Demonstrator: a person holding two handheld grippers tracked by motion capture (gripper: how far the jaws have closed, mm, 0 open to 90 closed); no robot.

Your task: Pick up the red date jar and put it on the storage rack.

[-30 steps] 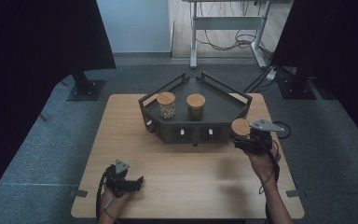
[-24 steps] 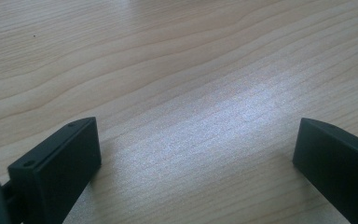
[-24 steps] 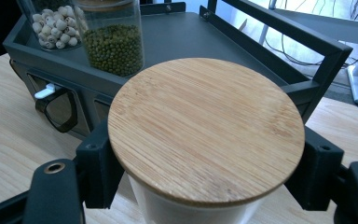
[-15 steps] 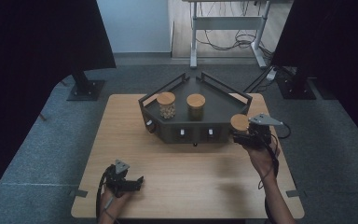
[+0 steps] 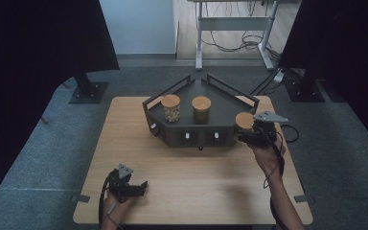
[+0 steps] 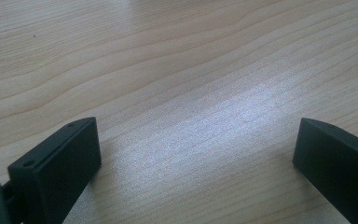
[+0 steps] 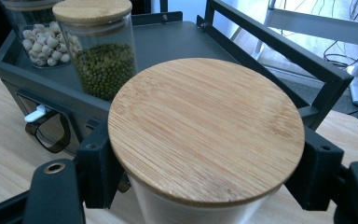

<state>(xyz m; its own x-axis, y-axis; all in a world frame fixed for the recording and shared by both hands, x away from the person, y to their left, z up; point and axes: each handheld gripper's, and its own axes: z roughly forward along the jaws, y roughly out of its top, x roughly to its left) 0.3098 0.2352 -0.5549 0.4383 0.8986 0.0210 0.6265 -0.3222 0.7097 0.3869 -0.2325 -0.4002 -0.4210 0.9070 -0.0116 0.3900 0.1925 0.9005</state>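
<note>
My right gripper (image 5: 245,136) is shut on a glass jar with a round bamboo lid (image 7: 205,126), holding it at the right front corner of a dark angular rack (image 5: 230,103). The held jar (image 5: 244,121) is raised to about the level of the rack's shelf. On the shelf stand a jar of pale round pieces (image 5: 171,108) and a jar of green beans (image 5: 201,107); both appear in the right gripper view too, pale pieces (image 7: 44,39) behind green beans (image 7: 103,65). My left gripper (image 5: 133,188) rests open on the wooden table (image 6: 177,70) near its front left edge, with nothing between its jaws.
The rack's front face carries small white tabs (image 5: 188,136) and a dark hook (image 7: 51,133). Bare tabletop (image 5: 191,177) lies between the two grippers. Past the table are a desk frame with cables (image 5: 230,28) and dark stands (image 5: 87,88) on grey carpet.
My right gripper has carried the jar up and a little left toward the rack's right front corner. The left gripper has stayed where it was.
</note>
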